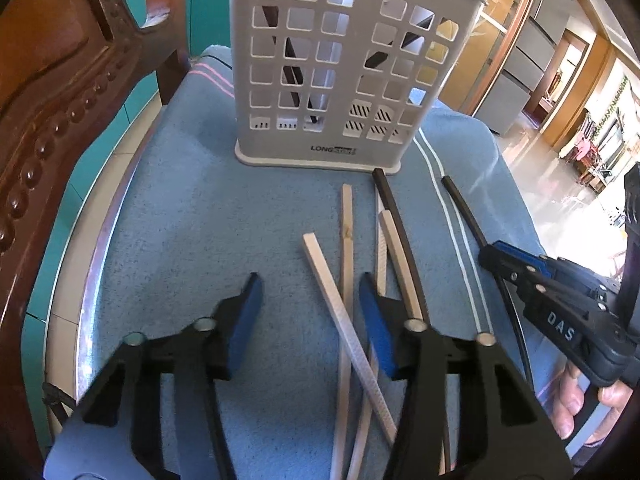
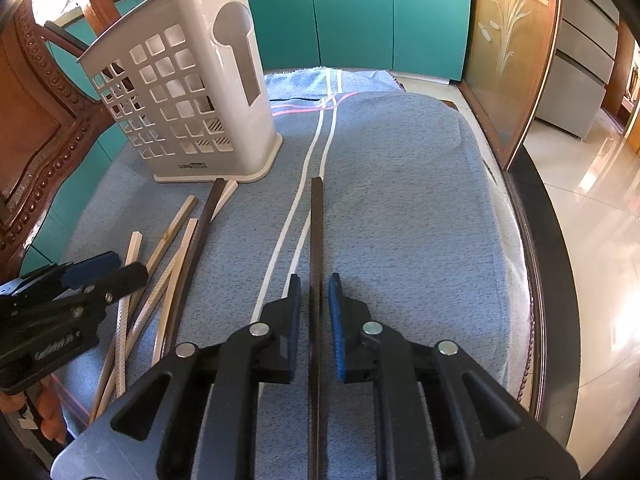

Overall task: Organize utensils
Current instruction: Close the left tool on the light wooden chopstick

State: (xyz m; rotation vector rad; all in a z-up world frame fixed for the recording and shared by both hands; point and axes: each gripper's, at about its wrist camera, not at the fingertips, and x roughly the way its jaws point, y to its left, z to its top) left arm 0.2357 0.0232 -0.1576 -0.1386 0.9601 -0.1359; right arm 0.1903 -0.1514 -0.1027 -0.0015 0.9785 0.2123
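Right wrist view — one dark chopstick point(image 2: 316, 240) between hand-held gripper point(image 2: 315, 300) pads.

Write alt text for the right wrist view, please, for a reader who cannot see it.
The right gripper straddles a dark chopstick lying on a blue towel, its jaws slightly apart. To the left, a white perforated utensil holder stands beside a pile of light and dark chopsticks, with the left gripper over them.

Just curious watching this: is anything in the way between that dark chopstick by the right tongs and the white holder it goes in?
Nothing visible: only bare blue towel lies between the dark brown chopstick, flanked by the right tongs, and the white perforated plastic holder.
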